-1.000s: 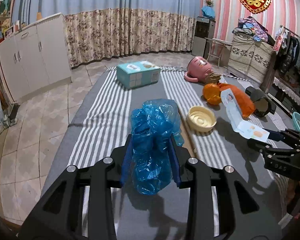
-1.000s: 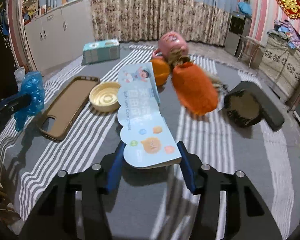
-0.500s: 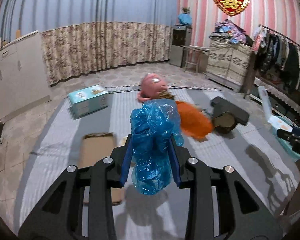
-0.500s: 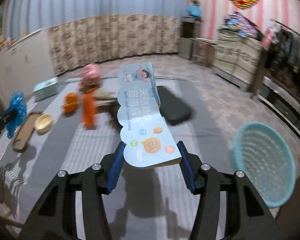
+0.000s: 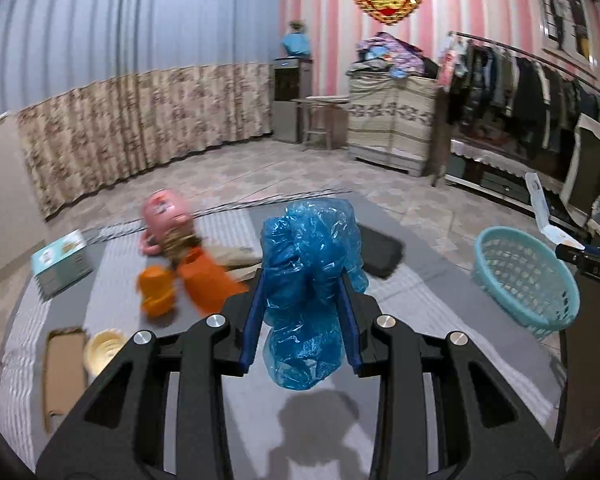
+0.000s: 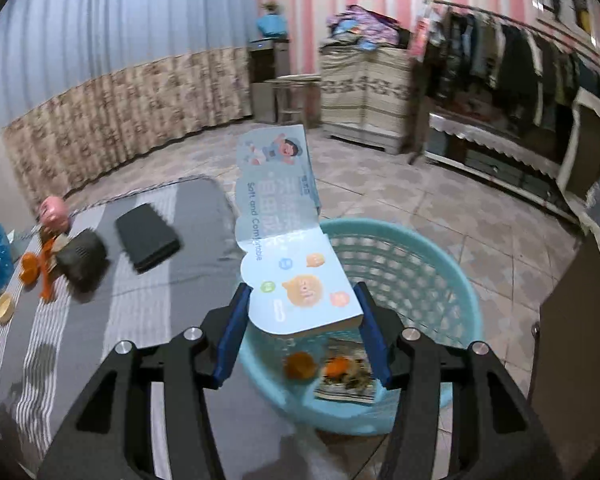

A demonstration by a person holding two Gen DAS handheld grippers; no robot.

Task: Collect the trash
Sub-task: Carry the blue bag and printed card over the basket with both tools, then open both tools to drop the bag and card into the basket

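Observation:
My left gripper [image 5: 302,320] is shut on a crumpled blue plastic bag [image 5: 310,272], held above the grey striped mat [image 5: 400,320]. My right gripper [image 6: 302,332] is shut on a light blue flattened carton [image 6: 288,248] printed with cartoon figures, held over the near rim of a turquoise basket [image 6: 440,264]. Inside that basket lie a printed packet [image 6: 346,376] and an orange scrap [image 6: 300,364]. In the left wrist view the basket [image 5: 528,280] stands on the floor at the right, with the right gripper [image 5: 580,254] and the carton [image 5: 540,204] beside it.
On the mat lie a pink toy [image 5: 164,216], orange pieces [image 5: 204,284], a black case [image 6: 146,236], a dark round object [image 6: 82,256], a teal box [image 5: 60,262], a cream lid [image 5: 102,350] and a brown phone case [image 5: 62,376]. A clothes rack [image 5: 520,76] stands at the right.
Both grippers have swung right across the mat, each keeping its load. The basket has come into view and now sits under the right gripper's carton.

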